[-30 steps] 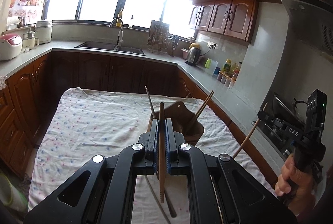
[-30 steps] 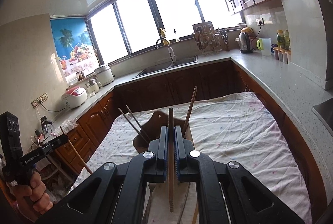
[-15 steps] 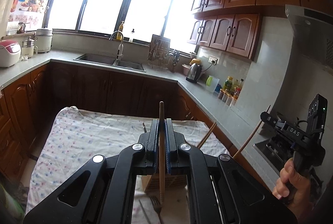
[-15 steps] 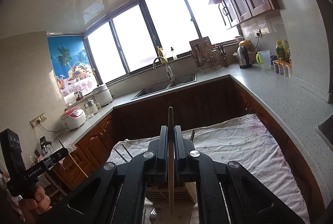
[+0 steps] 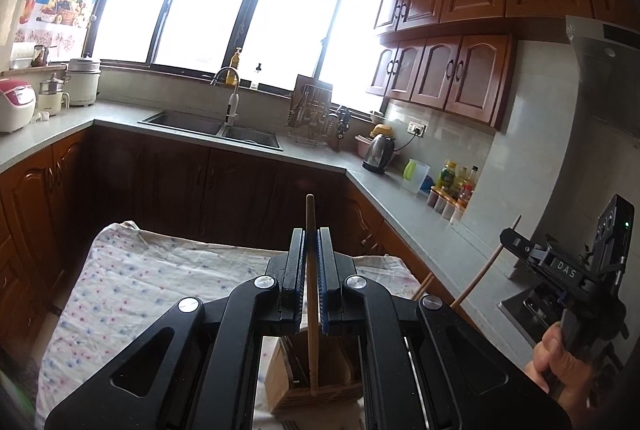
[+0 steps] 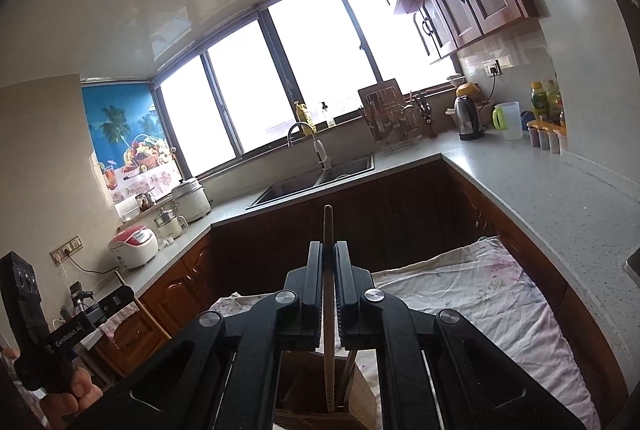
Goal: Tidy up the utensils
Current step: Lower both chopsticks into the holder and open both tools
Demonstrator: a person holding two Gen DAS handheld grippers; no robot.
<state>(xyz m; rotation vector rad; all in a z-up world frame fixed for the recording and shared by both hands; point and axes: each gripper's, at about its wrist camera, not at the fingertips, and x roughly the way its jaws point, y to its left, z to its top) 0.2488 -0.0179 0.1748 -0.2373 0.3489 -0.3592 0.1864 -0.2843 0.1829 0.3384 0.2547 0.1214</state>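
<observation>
Two black grippers each clamp one thin wooden chopstick upright: left gripper (image 5: 311, 238) holds its chopstick (image 5: 310, 294) and right gripper (image 6: 329, 250) its own (image 6: 328, 310), both above the brown wooden utensil box (image 5: 288, 382) on the floral-clothed table (image 5: 132, 270).

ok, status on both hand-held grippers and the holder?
Left hand-held gripper shut on a chopstick. Right hand-held gripper shut on another chopstick. Both lower tips over the wooden utensil holder. Nothing in the way.
</observation>
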